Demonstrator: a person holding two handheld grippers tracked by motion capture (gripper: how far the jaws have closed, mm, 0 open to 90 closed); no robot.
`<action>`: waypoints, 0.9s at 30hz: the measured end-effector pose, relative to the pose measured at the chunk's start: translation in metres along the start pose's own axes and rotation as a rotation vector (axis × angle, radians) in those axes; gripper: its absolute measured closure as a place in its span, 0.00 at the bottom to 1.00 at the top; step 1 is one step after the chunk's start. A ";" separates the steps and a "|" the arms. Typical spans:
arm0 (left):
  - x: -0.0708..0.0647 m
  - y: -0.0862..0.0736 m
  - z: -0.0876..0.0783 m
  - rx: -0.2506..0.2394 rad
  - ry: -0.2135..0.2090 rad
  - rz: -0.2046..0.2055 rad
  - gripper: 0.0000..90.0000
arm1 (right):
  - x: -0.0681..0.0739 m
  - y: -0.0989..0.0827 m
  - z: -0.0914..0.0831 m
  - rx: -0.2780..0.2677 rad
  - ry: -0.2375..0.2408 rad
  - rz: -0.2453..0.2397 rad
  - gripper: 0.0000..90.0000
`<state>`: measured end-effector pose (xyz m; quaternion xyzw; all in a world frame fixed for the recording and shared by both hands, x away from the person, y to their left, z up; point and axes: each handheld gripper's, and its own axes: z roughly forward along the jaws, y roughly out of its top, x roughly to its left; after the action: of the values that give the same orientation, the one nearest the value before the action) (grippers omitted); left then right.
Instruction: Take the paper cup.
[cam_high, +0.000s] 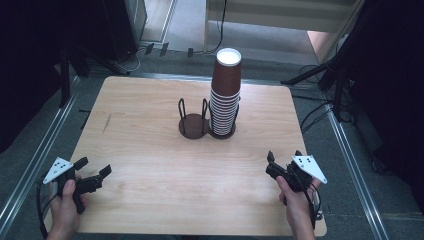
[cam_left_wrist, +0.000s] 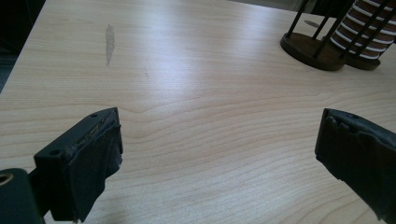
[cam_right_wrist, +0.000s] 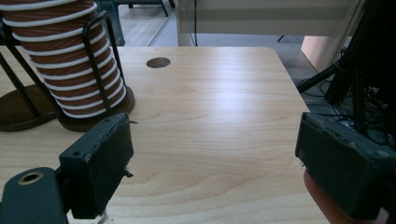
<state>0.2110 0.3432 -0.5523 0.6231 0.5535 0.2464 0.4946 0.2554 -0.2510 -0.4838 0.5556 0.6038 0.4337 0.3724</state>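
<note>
Brown paper cups with white rims (cam_high: 224, 97) are standing stacked upside down in the right bay of a dark two-ring wire holder (cam_high: 194, 124) near the middle of the pale wooden table (cam_high: 150, 165). Both the left gripper (cam_high: 94, 171) and the right gripper (cam_high: 284, 156) are resting near the table's front corners, jaws spread wide, gripping nothing.

— What sort of place is this?
— A lab or recording studio; a lone wooden desk (cam_high: 150, 150) stands between metal floor rails (cam_high: 45, 145); black tripod legs (cam_high: 320, 75) and cables (cam_high: 312, 117) crowd the grey floor (cam_high: 260, 55); dark curtains (cam_high: 30, 60) flank both sides.
— Anything homely?
— No; it's all test rig.
</note>
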 end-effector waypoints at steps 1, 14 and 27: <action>0.000 0.000 0.000 0.002 0.000 0.001 0.02 | 0.003 0.003 0.001 -0.005 0.004 -0.007 0.12; 0.001 0.000 0.000 0.003 -0.005 -0.004 0.02 | 0.021 0.021 0.007 -0.023 0.053 -0.006 0.12; 0.001 0.000 0.000 0.003 -0.007 -0.006 0.02 | 0.047 0.042 0.016 -0.040 0.109 -0.031 0.11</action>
<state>0.2113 0.3438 -0.5525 0.6230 0.5539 0.2421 0.4964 0.2800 -0.2025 -0.4483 0.5141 0.6229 0.4694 0.3567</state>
